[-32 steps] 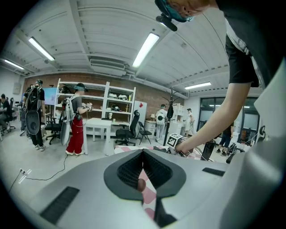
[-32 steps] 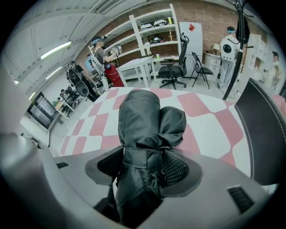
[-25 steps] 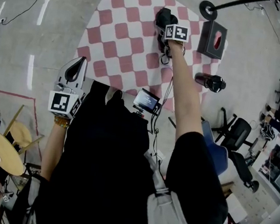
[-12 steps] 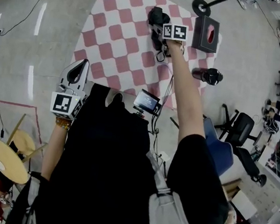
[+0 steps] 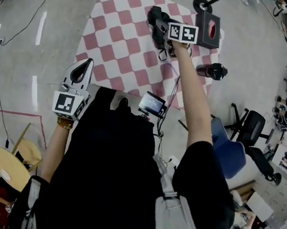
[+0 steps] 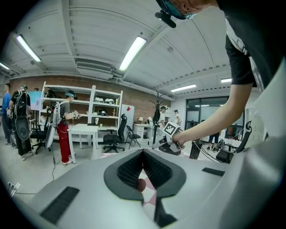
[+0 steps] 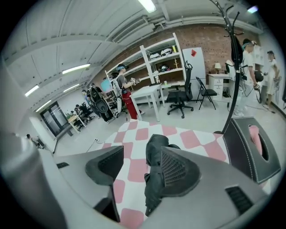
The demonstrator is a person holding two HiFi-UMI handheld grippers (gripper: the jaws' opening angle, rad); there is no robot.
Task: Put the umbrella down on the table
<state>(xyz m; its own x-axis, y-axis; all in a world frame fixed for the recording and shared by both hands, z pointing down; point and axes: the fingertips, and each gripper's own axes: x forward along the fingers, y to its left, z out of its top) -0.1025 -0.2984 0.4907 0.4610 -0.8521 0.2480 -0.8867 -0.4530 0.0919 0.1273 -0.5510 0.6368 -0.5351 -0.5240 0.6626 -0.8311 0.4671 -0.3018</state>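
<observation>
Right tongs (image 7: 140,154) gape over umbrella (image 7: 153,188) lying on table (image 7: 143,134).

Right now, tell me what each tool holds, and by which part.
Nothing is held. The right tool has its jaws apart, the black umbrella lying loose on the checked cloth between them. The left tool is shut and empty.

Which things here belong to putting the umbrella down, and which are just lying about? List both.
Job: umbrella, lying on the checked table; right gripper, jaws apart, next to it.
Lying about: black box, dark flask, stand base; left gripper, shut and empty.
</observation>
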